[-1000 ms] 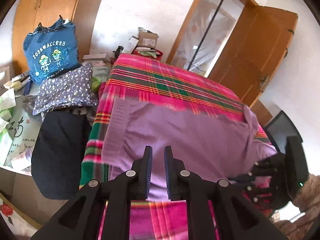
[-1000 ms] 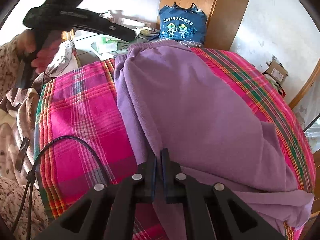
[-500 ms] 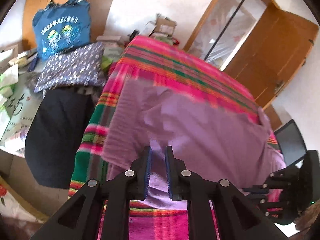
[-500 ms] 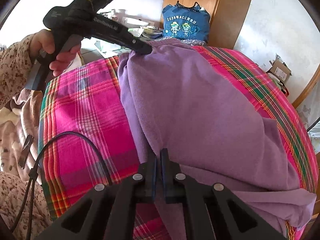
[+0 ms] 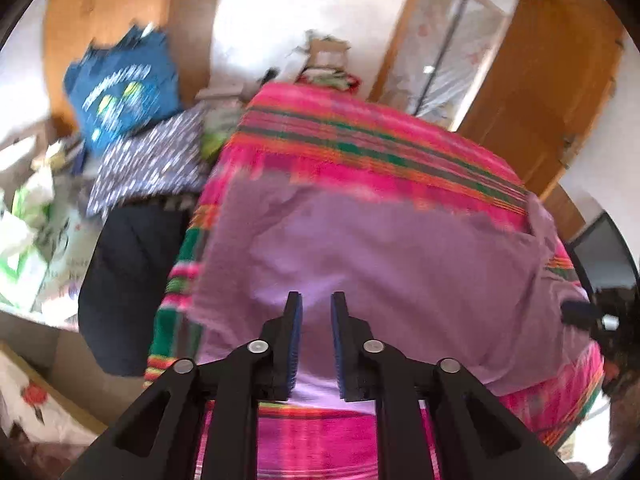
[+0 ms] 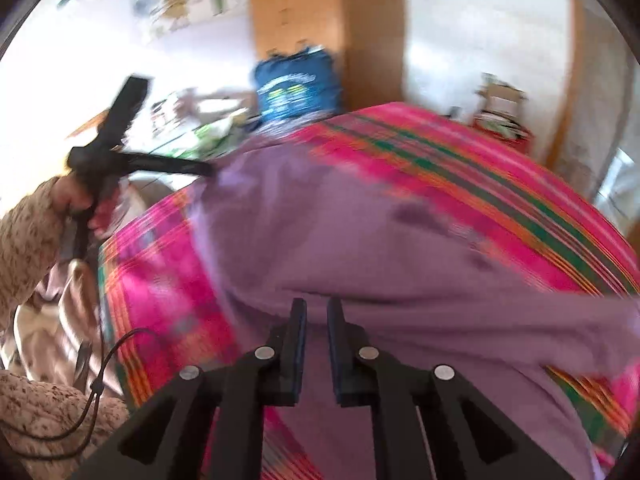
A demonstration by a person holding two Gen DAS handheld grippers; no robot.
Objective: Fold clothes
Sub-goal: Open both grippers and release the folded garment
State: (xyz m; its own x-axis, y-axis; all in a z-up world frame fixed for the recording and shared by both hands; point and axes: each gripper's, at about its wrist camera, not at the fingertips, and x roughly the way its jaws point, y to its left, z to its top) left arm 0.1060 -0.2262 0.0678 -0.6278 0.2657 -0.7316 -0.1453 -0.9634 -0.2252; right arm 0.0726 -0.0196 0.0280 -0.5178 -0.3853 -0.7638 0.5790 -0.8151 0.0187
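While the left wrist view is blurry, it shows the left tongs [image 5: 316,314] pinching the near edge of the purple cloth [image 5: 380,256]. That cloth lies spread on a pink striped blanket [image 5: 360,144] on the bed. Only this view shows a dark screen [image 5: 604,256] at the right and black clothes [image 5: 128,280] hanging off the left side.

From the right wrist view, the right tongs [image 6: 317,316] pinch a fold of the purple cloth [image 6: 360,240] too. Only here can you see a hand [image 6: 80,204] holding the left tongs [image 6: 200,168] at the far left corner. A blue bag [image 6: 296,84] sits by a wooden cupboard [image 6: 300,8]. Bare blanket [image 6: 160,280] lies open at the left.
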